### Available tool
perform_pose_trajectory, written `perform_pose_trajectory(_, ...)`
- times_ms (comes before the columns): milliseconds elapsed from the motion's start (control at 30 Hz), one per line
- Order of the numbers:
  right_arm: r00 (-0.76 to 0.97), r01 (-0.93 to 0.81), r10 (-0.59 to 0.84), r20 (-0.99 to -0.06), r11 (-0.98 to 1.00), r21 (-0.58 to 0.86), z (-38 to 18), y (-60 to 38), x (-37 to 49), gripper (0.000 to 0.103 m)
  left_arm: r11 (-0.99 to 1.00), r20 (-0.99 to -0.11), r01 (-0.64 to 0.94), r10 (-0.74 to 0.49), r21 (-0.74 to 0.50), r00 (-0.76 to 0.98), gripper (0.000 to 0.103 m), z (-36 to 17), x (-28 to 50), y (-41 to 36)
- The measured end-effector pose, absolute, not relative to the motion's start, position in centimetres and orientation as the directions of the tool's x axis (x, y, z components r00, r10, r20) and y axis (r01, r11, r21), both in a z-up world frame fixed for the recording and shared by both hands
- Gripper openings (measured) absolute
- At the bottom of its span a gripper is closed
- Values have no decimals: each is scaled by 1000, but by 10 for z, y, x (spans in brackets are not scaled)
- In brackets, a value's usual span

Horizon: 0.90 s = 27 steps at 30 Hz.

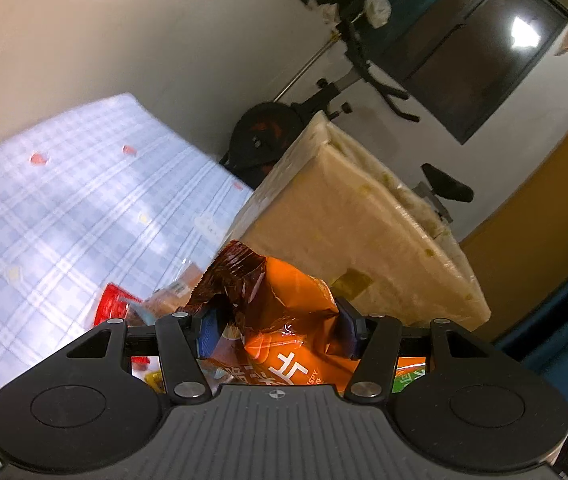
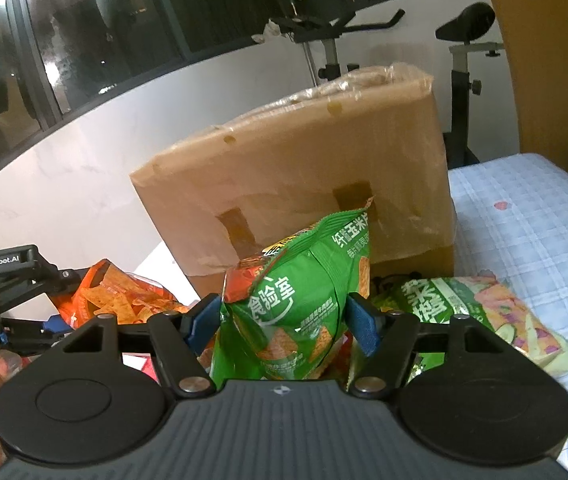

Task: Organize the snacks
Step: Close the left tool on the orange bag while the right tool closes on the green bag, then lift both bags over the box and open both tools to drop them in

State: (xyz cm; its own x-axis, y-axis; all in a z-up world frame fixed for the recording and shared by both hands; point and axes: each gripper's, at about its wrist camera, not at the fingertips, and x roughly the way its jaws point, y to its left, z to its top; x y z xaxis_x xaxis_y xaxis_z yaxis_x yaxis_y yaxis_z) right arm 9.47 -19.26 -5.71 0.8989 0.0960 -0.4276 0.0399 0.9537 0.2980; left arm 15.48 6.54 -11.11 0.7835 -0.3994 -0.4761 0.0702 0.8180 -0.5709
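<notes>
Gripping a crinkled orange foil snack bag [image 1: 284,320], my left gripper [image 1: 280,328] is pinching it between blue pads; my right gripper [image 2: 284,316] is squeezing an upright green corn-chip bag [image 2: 304,296] before a plastic-wrapped tan cardboard box [image 2: 304,160], another green packet [image 2: 476,308] lying on the blue checked bedsheet [image 2: 544,240] beside it
</notes>
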Motion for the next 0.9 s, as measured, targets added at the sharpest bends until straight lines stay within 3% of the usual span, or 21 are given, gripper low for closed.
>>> perform_pose_trajectory(567, 971, -94, 129, -200, 980, 175, 43, -185, 70, 70, 866, -252, 403, -478, -297, 842, 60, 15, 134, 48)
perform_pose_trajectory(900, 994, -32, 38, -102, 998, 53, 80, -206, 137, 70, 844, -181, 489, -528, -219, 830, 60, 54, 184, 4)
